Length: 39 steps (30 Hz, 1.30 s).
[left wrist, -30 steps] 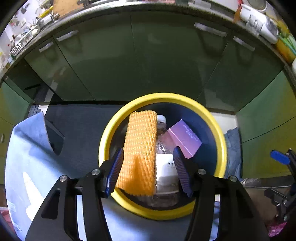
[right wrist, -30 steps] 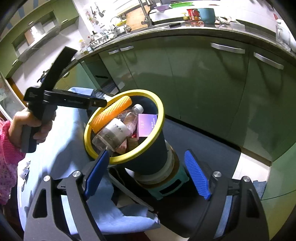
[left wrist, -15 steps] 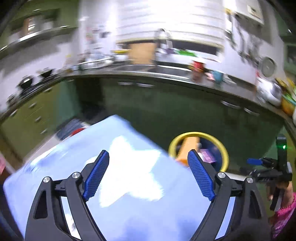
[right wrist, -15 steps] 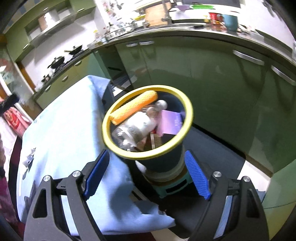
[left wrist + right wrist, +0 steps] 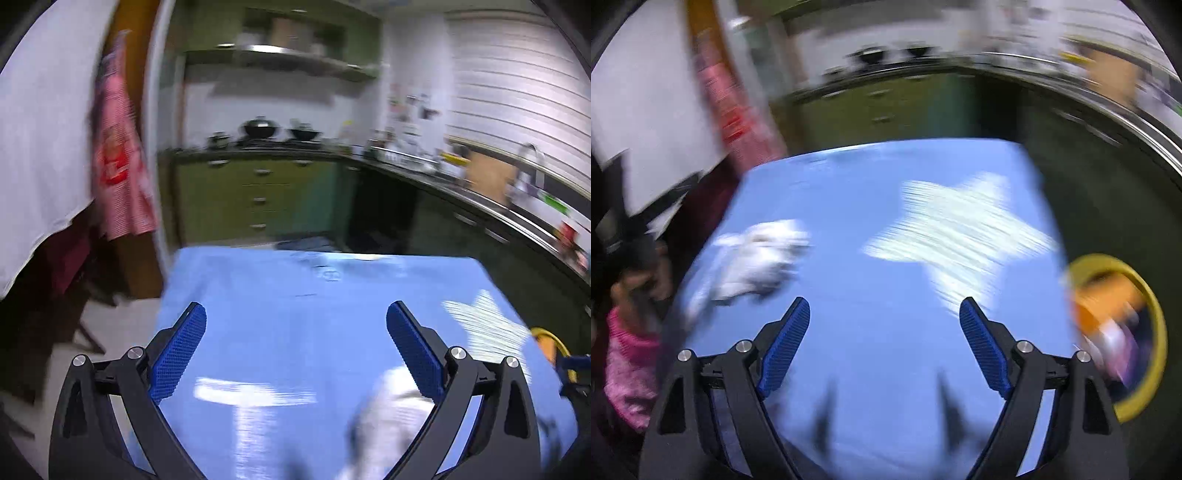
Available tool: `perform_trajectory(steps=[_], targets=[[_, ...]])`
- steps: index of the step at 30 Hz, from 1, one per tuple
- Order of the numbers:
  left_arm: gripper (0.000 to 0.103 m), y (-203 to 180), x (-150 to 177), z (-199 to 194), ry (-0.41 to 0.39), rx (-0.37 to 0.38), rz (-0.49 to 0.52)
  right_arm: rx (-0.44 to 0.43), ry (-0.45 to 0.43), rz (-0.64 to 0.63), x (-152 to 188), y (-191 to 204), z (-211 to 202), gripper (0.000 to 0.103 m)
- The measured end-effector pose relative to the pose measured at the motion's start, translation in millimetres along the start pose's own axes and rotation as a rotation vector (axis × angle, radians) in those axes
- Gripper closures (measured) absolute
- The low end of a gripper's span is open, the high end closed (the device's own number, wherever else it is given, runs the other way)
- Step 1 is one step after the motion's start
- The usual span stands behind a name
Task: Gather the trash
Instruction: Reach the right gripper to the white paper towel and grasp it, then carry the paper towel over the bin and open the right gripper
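Note:
Both views are blurred by motion. A crumpled white piece of trash (image 5: 757, 258) lies on the blue tablecloth (image 5: 879, 332), left of and beyond my right gripper (image 5: 884, 347), which is open and empty. It also shows in the left wrist view (image 5: 391, 410), low and just inside the right finger of my left gripper (image 5: 295, 349), which is open and empty above the cloth. The yellow-rimmed bin (image 5: 1123, 332) stands past the table's right edge with an orange net, a bottle and a purple box in it. Its rim also shows in the left wrist view (image 5: 554, 341).
The tablecloth (image 5: 295, 302) carries a white star print (image 5: 960, 240). Green kitchen cabinets (image 5: 258, 199) and a dark counter (image 5: 480, 199) run behind and to the right. A red cloth (image 5: 118, 162) hangs at the left. A pink-sleeved hand (image 5: 628, 325) is at the left edge.
Both grippers have swung left, away from the bin, and now look across the table. The left gripper let go of the orange net, opened wide and left it in the bin.

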State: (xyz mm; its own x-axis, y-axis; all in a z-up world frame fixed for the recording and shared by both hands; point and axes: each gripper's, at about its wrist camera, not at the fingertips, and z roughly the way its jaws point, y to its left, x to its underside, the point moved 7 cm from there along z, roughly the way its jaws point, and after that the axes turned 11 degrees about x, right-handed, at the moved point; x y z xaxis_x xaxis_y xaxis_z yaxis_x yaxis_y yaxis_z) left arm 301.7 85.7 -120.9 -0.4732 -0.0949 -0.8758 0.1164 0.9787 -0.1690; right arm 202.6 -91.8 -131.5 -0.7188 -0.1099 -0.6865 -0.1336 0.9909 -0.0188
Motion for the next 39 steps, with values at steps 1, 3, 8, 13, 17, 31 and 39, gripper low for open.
perform_trajectory(steps=[1,3,8,13,17,31,39], targets=[[0.006,15.3,5.3,0.0,-0.01,-0.026,-0.025,-0.044,0.011,-0.049,-9.6,20.7,8.2,0.043],[0.006,39.6,12.6,1.9,-0.014,-0.048,-0.083,-0.073,0.027,-0.126,-23.6,52.1,19.6,0.049],[0.006,67.7,17.8,-0.2,-0.032,-0.119,-0.086,-0.142,0.037,-0.34,-49.9,125.1,46.2,0.066],[0.006,77.7,23.5,0.9,-0.007,-0.109,-0.118,-0.113,0.093,-0.443,-57.8,149.9,79.9,0.069],[0.006,64.4,25.5,-4.5,-0.011,-0.113,-0.114,-0.084,0.155,-0.459,-57.8,146.4,106.7,0.069],[0.006,49.2,25.3,-9.6,-0.003,-0.102,-0.103,-0.112,0.058,-0.368,-82.0,140.0,71.5,0.102],[0.006,49.0,24.9,-9.3,-0.002,-0.101,-0.103,-0.121,-0.061,-0.33,-114.4,132.0,13.0,0.102]])
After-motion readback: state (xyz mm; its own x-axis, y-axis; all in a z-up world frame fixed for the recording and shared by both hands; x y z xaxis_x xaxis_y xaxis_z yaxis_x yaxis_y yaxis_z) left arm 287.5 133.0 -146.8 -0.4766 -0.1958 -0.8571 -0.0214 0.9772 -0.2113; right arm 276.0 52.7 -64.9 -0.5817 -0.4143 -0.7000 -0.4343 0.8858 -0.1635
